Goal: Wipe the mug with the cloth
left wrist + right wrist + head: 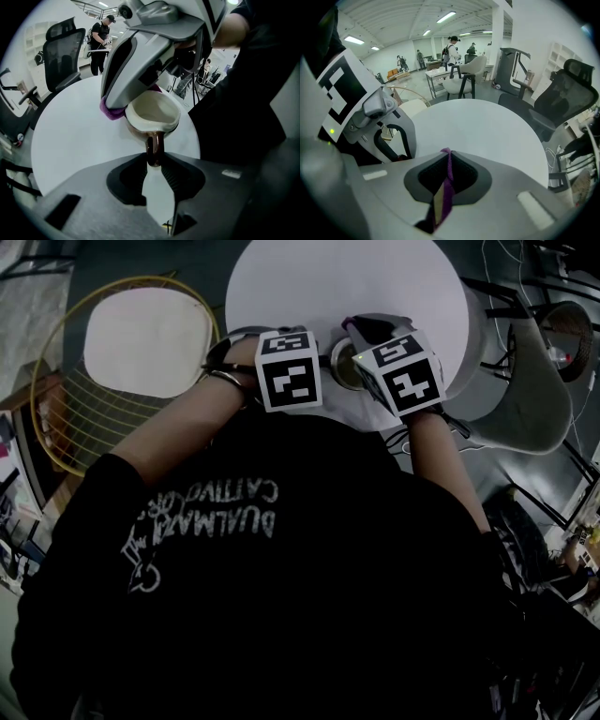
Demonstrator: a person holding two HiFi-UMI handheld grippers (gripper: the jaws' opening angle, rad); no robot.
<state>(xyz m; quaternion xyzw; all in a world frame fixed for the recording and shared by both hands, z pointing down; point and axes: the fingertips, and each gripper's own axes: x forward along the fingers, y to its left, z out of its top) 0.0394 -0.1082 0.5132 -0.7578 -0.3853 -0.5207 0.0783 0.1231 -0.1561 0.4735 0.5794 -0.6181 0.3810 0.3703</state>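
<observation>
A cream mug [153,110] with a brown outside hangs over the near edge of the round white table [75,136]; in the head view only its rim [343,362] peeks between the two marker cubes. My left gripper [154,159] is shut on the mug's brown handle [154,146]. My right gripper [446,159] is shut on a purple cloth [446,187], a thin strip pinched between its jaws. In the left gripper view the right gripper's body leans over the mug, and the cloth [111,112] bunches against the mug's left side.
A chair with a yellow wire frame and white cushion [141,343] stands left of the table. A grey shell chair [534,399] is at the right. Black office chairs [63,56] and people stand farther off in the room.
</observation>
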